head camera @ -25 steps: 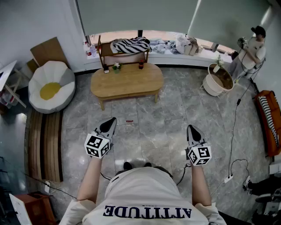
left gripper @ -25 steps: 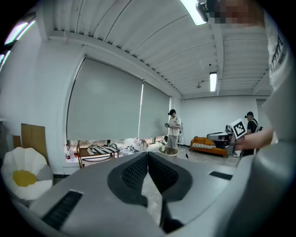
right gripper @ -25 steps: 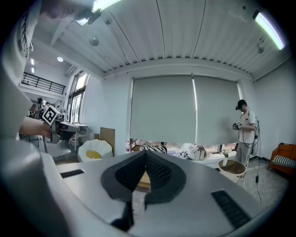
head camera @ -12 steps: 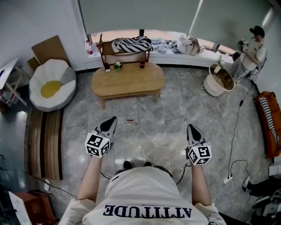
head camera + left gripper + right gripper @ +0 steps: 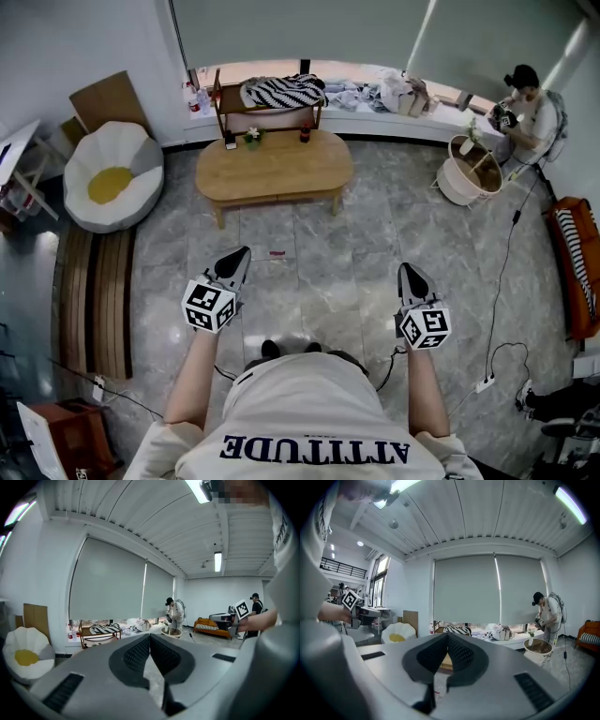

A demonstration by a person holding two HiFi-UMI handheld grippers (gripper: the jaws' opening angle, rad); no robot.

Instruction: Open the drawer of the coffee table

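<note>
A glossy grey marble-tiled floor (image 5: 319, 272) is stretching to the shaded window (image 5: 281, 37), where the oval wooden table (image 5: 274, 169) is standing well apart from both grippers, its drawer seemingly too small to make out, while the left gripper (image 5: 240, 253) and right gripper (image 5: 409, 272) are hovering with ridged dark fingers (image 5: 136, 654) clenched on nothing.

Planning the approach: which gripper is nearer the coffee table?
The left gripper; the coffee table lies almost straight ahead of it, the right gripper farther aside.

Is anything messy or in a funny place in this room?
A small red thing lies alone on the floor in front of the coffee table, and clothes are heaped along the window ledge.
</note>
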